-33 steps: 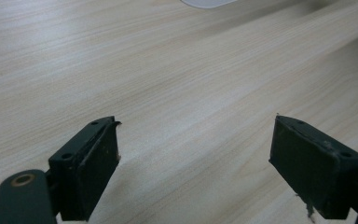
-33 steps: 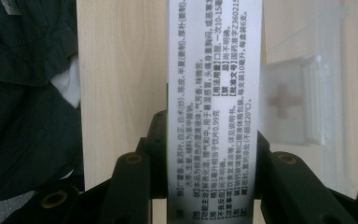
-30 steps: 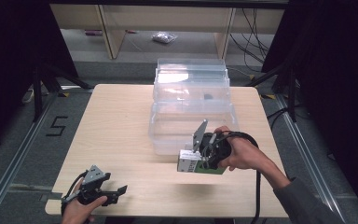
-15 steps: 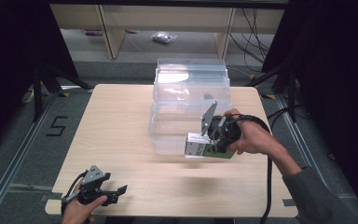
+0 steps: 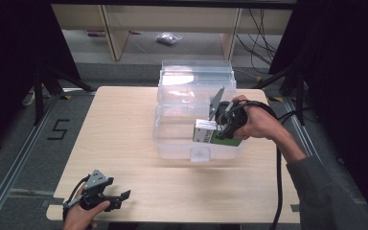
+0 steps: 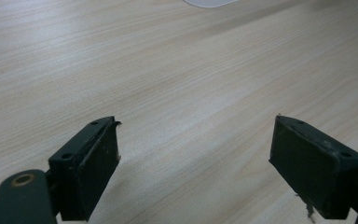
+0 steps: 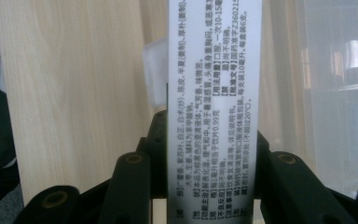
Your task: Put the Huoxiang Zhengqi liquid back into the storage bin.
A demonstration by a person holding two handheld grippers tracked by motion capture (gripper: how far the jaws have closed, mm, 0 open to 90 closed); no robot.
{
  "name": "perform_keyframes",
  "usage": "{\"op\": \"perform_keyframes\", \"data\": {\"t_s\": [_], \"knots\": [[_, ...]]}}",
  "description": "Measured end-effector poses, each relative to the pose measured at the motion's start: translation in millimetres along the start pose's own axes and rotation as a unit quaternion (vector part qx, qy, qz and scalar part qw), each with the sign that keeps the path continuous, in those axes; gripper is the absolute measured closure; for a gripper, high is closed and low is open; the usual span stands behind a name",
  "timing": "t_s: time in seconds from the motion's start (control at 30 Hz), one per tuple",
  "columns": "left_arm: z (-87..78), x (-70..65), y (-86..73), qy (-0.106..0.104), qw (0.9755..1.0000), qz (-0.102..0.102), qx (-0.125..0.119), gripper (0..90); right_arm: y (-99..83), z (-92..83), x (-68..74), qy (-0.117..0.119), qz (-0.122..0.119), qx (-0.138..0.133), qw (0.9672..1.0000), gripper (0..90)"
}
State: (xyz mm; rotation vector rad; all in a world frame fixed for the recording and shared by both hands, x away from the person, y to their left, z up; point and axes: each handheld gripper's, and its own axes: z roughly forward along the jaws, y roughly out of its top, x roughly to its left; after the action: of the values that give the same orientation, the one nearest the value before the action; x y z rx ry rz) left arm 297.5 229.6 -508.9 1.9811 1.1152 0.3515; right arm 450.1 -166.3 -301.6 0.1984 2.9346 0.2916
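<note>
Over the near right part of the clear bin (image 5: pixel 196 120), your right hand-held gripper (image 5: pixel 219 130) is clamped on the printed box (image 5: pixel 205 132), mid-carry, so next lower it inside and release, while your left hand-held gripper (image 5: pixel 117 197) rests open at the surface's (image 5: pixel 124 124) near left corner.

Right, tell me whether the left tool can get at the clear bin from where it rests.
Probably yes. The left tool rests open at the table's near edge, and bare wood lies between it and the clear bin; only the stretch across looks long.
</note>
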Motion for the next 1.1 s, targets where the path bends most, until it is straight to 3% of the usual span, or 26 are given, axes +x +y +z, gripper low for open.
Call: {"op": "perform_keyframes", "data": {"t_s": [0.2,0.27,0.3,0.37,0.4,0.5,0.53,0.57,0.6,0.67,0.7,0.73,0.77,0.87,0.9,1.1], "knots": [[-0.2,0.2,0.0,-0.002,1.0000,0.003,0.001,14.7,-3.5,12.7,-19.2,-0.001,-0.008,0.013,0.9999,65.1],[0.1,0.2,-0.1,-0.003,1.0000,0.002,0.003,14.7,-5.0,14.6,-21.4,0.001,0.014,0.016,0.9998,65.1],[0.2,0.2,0.0,-0.003,1.0000,0.003,0.003,14.7,-5.3,16.1,-25.5,0.002,0.001,0.016,0.9999,65.1],[0.1,0.1,0.1,-0.003,1.0000,0.002,0.003,14.7,-5.3,19.5,-30.2,0.006,-0.003,0.013,0.9999,65.1],[0.1,0.1,0.1,-0.003,1.0000,0.002,0.003,14.7,-6.2,20.9,-31.7,0.005,0.013,0.021,0.9997,65.0],[0.3,0.1,-0.1,-0.004,1.0000,0.001,0.002,14.7,-7.6,27.0,-40.1,0.008,-0.002,0.017,0.9998,65.0],[0.3,0.1,0.0,-0.004,1.0000,0.001,0.002,14.7,-9.1,29.7,-40.9,0.013,0.016,0.022,0.9995,65.0],[0.8,-0.2,-0.1,-0.006,1.0000,-0.003,0.002,14.7,-9.6,31.6,-43.0,0.014,0.009,0.022,0.9996,65.0],[0.3,-0.2,0.1,-0.004,1.0000,0.001,0.003,14.7,-10.9,33.7,-44.0,0.016,0.017,0.023,0.9995,65.0],[-0.2,0.3,0.0,-0.004,1.0000,0.002,0.002,14.7,-12.8,39.5,-49.8,0.021,0.002,0.019,0.9996,65.0],[0.7,-0.8,-0.2,-0.004,1.0000,-0.007,-0.005,14.7,-13.9,43.0,-52.7,0.017,-0.003,0.018,0.9997,65.0],[-0.2,0.1,0.1,-0.005,1.0000,0.001,0.003,14.7,-16.8,46.4,-53.6,0.020,0.022,0.029,0.9991,65.0],[1.2,-1.4,-0.1,-0.005,1.0000,-0.006,-0.006,14.7,-17.9,48.6,-54.5,0.023,0.027,0.030,0.9989,65.0],[2.5,-3.2,-0.4,-0.003,0.9997,-0.015,-0.018,14.7,-19.9,53.3,-57.2,0.024,0.022,0.032,0.9990,65.0],[-0.2,0.1,0.1,-0.003,1.0000,0.001,0.001,14.7,-21.3,56.4,-57.3,0.026,0.028,0.038,0.9985,65.0],[0.2,-0.2,-0.2,-0.004,1.0000,0.001,0.002,14.7,-24.5,65.4,-62.0,0.029,0.010,0.029,0.9991,65.0]]}}
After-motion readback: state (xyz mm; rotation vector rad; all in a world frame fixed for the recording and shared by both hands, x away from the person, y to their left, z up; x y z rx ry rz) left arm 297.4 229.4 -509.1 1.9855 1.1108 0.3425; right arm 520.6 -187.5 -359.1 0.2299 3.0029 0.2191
